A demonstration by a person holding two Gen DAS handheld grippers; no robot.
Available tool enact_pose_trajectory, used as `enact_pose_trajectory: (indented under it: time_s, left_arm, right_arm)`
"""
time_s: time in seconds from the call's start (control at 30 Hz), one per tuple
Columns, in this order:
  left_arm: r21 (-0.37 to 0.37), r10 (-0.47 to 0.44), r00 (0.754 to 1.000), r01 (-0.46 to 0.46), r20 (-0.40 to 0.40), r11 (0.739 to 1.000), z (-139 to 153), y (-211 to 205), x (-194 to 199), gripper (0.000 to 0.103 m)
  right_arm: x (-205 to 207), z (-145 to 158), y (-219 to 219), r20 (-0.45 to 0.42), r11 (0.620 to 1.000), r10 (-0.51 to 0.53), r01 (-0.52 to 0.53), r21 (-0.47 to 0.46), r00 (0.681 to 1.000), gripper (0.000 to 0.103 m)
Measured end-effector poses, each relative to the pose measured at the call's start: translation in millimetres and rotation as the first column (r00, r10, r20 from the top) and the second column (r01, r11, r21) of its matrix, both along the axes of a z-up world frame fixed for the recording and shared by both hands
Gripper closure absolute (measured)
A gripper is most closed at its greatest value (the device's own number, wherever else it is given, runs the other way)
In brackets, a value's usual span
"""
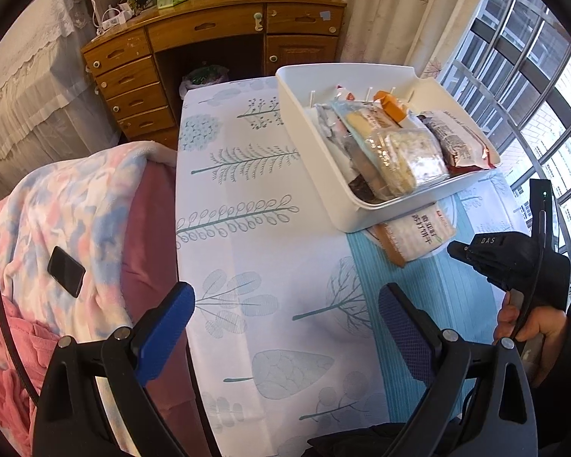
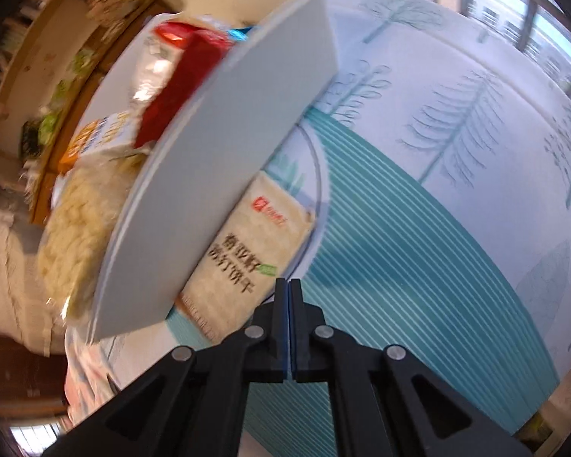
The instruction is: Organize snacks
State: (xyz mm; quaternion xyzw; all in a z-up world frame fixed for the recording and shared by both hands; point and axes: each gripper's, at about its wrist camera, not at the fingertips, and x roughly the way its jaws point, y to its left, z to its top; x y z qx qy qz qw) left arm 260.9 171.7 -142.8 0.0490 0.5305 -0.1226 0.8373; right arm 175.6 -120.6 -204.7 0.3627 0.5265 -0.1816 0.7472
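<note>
So the white bin (image 1: 361,205) is already stuffed with snacks, and one cracker packet (image 2: 243,255) is pinned half under it on the tabletop (image 1: 255,198). Right gripper (image 2: 289,285) is closed on nothing, just beside that packet; left gripper (image 1: 285,320) hangs wide open, empty. Next move, I'd guess: open up, drag the packet free, drop it in.

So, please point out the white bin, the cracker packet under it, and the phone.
white bin (image 1: 365,209), left wrist view, front wall.
cracker packet (image 2: 247,251), right wrist view, printed face.
phone (image 1: 66,271), left wrist view, dark screen.

Bright daylight from the window (image 1: 521,76), strong fisheye edge distortion, right wrist view motion-blurred
</note>
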Motion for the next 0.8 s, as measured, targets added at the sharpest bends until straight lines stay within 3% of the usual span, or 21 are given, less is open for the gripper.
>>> enact_pose_trajectory:
  time_s: [0.2, 0.27, 0.33, 0.53, 0.73, 0.8]
  left_arm:
    - [-0.007, 0.003, 1.0, -0.003, 0.001, 1.0, 5, -7, -3, 0.006]
    - [-0.01, 0.012, 1.0, -0.012, -0.002, 1.0, 5, -8, -4, 0.006]
    - [-0.012, 0.022, 1.0, -0.022, -0.005, 1.0, 5, -8, -4, 0.006]
    - [-0.008, 0.049, 0.999, -0.05, -0.017, 0.999, 1, -9, -3, 0.006]
    - [0.004, 0.081, 0.996, -0.081, -0.034, 0.997, -5, -9, -1, 0.006]
    - [0.008, 0.093, 0.995, -0.093, -0.041, 0.996, -7, -9, 0, 0.006]
  right_arm:
    - [-1, 19, 7, 0.063, 0.983, 0.166, -0.161, -0.083, 0.984, 0.102]
    - [8, 23, 8, 0.08, 0.971, 0.228, -0.22, -0.099, 0.97, 0.096]
    - [14, 26, 10, 0.089, 0.956, 0.279, -0.268, -0.115, 0.956, 0.071]
    - [40, 24, 7, 0.088, 0.902, 0.416, -0.398, -0.164, 0.905, 0.03]
    - [49, 7, 24, 0.022, 0.818, 0.545, -0.526, -0.235, 0.838, 0.011]
    - [53, 2, 28, -0.003, 0.791, 0.577, -0.561, -0.244, 0.816, 0.011]
